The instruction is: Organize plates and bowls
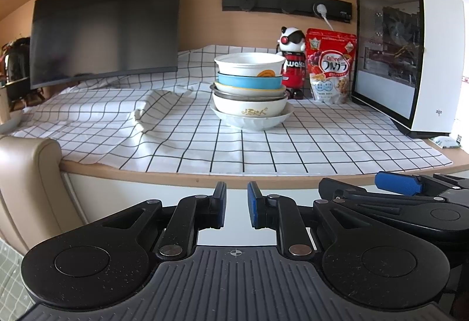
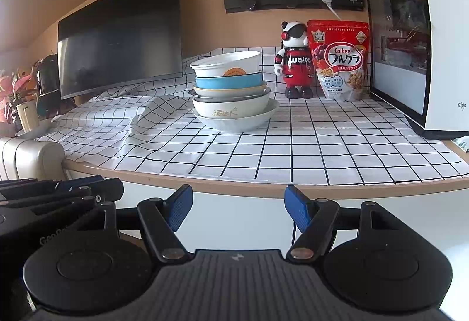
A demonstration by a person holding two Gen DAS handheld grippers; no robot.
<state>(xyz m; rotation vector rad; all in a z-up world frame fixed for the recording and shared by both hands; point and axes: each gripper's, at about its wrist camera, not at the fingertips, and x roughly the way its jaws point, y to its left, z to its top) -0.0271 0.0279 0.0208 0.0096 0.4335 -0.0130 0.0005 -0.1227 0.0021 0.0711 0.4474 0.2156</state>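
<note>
1. While both grippers hang off the desk's near edge, the stack (image 1: pixel 251 92) of bowls sits on the checked cloth (image 1: pixel 190 142) at 12 o'clock from the left gripper (image 1: pixel 236 209).
2. From the right gripper (image 2: pixel 239 211), that stack lies at about 12 o'clock, well apart.
3. Bottom up, the stack shows a wide white plate (image 2: pixel 237 121), a patterned white bowl (image 2: pixel 230 109), a metal bowl (image 2: pixel 228 96), a pale bowl, a blue bowl (image 2: pixel 228 82) and a white bowl (image 2: pixel 227 64), the top ones tilted.
4. Left gripper: fingers nearly together with a narrow gap, holding nothing.
5. Right gripper: fingers spread wide, holding nothing.
6. A red figurine (image 1: pixel 291 65) and cereal bag (image 1: pixel 331 68) stand at 2 o'clock of the stack; a monitor (image 1: pixel 105 21) at 10 o'clock; a white PC case (image 1: pixel 410 57) at 3 o'clock.
</note>
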